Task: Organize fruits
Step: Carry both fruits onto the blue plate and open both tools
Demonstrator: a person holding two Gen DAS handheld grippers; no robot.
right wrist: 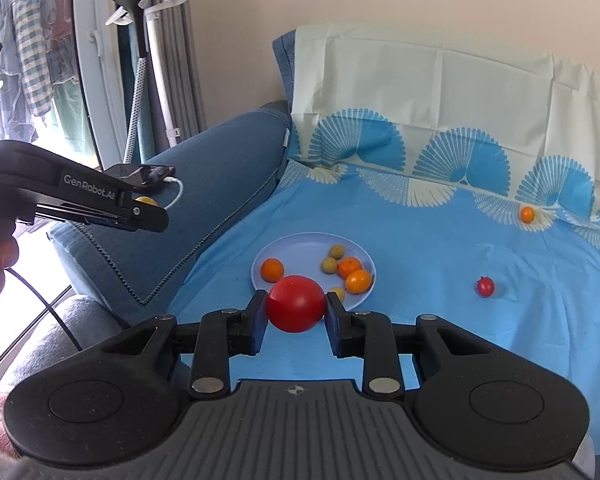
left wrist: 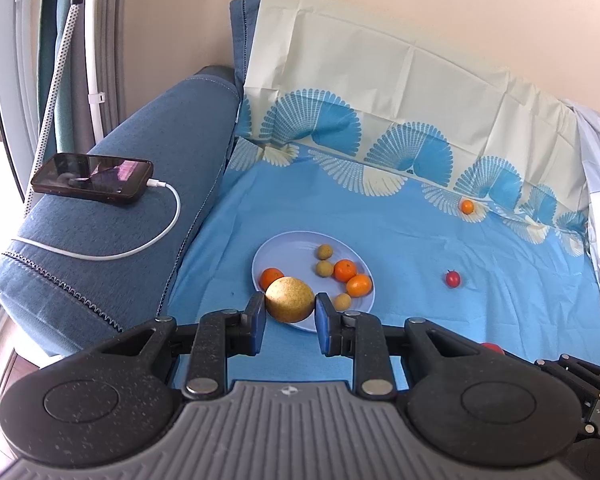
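My left gripper (left wrist: pixel 290 306) is shut on a round yellow-brown fruit (left wrist: pixel 289 300), held above the near rim of a pale blue plate (left wrist: pixel 284 246). The plate holds three oranges (left wrist: pixel 345 270) and several small yellow-green fruits (left wrist: pixel 324 251). My right gripper (right wrist: pixel 296 306) is shut on a large red tomato (right wrist: pixel 296 303), held above the plate's (right wrist: pixel 300 244) near edge. A small red tomato (left wrist: pixel 453 278) (right wrist: pixel 485 286) and a small orange (left wrist: pixel 467 206) (right wrist: pixel 527 214) lie loose on the blue cloth to the right. The left gripper's side also shows at the left of the right wrist view (right wrist: pixel 148 216).
A blue sofa armrest (left wrist: pixel 112 216) stands to the left, with a phone (left wrist: pixel 94 178) and its white charging cable (left wrist: pixel 148 240) on it. A cream and blue patterned cloth (left wrist: pixel 380 92) covers the seat and backrest. A clothes steamer stand (right wrist: pixel 140 40) is by the window.
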